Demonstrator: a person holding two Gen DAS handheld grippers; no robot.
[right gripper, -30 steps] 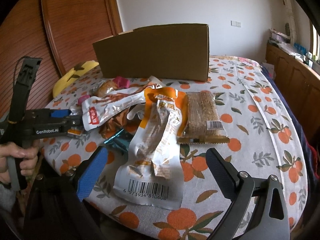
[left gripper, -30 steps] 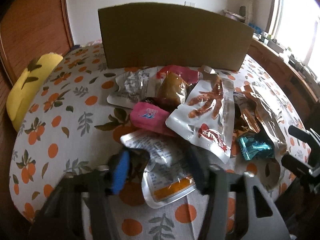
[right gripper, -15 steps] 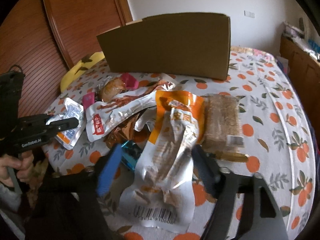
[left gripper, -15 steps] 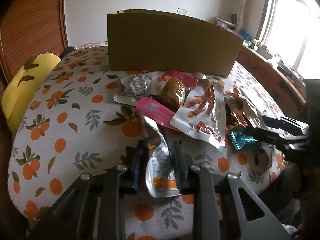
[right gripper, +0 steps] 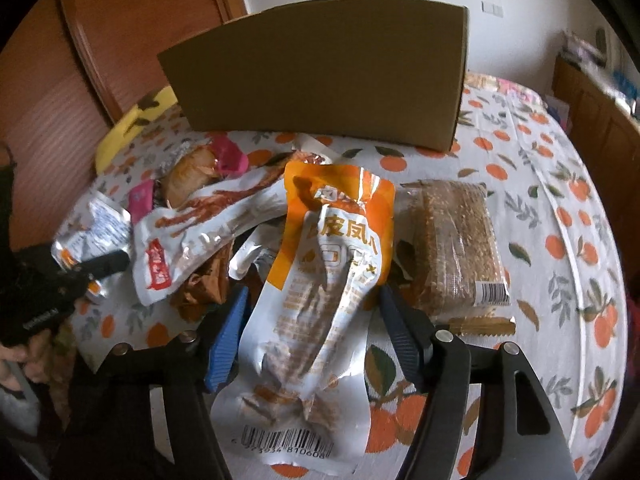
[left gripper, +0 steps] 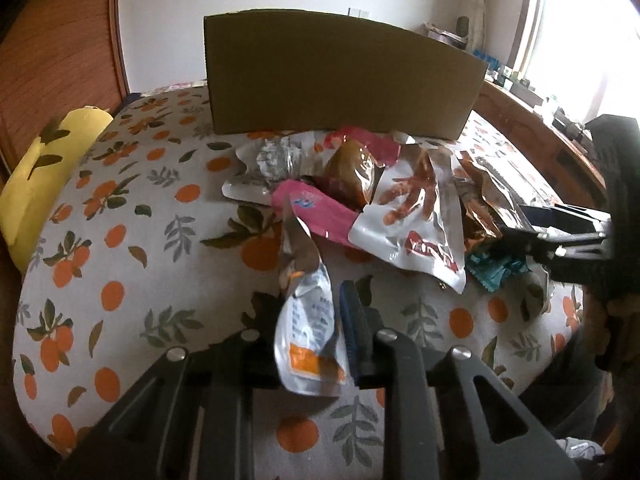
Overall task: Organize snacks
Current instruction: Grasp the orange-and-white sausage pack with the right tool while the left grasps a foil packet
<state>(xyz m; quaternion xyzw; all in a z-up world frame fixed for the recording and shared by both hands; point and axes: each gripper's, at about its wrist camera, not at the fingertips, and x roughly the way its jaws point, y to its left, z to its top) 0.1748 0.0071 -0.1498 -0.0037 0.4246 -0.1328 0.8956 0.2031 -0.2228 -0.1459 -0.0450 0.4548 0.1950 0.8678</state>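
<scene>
My left gripper point(left gripper: 310, 320) is shut on a small silver snack pouch point(left gripper: 308, 320) with an orange band, held upright just above the cloth. The pouch also shows in the right wrist view point(right gripper: 94, 232). My right gripper point(right gripper: 314, 312) is open, its fingers on either side of a long orange and white snack bag point(right gripper: 320, 292) lying on the table. A pile of snacks lies in front of a brown cardboard box point(left gripper: 340, 80): a white chicken-feet bag point(left gripper: 416, 220), a pink pack point(left gripper: 316, 212), a teal candy point(left gripper: 496, 268) and a brown sesame bar pack point(right gripper: 456, 240).
The table has an orange-print cloth point(left gripper: 120, 240). A yellow cushion point(left gripper: 44, 172) sits at the left edge. A wooden headboard point(right gripper: 100, 60) stands behind. A wooden cabinet point(left gripper: 540, 132) runs along the right under a window.
My left gripper closed on the silver pouch and lifted it upright. My right gripper moved forward over the orange and white bag and narrowed around it.
</scene>
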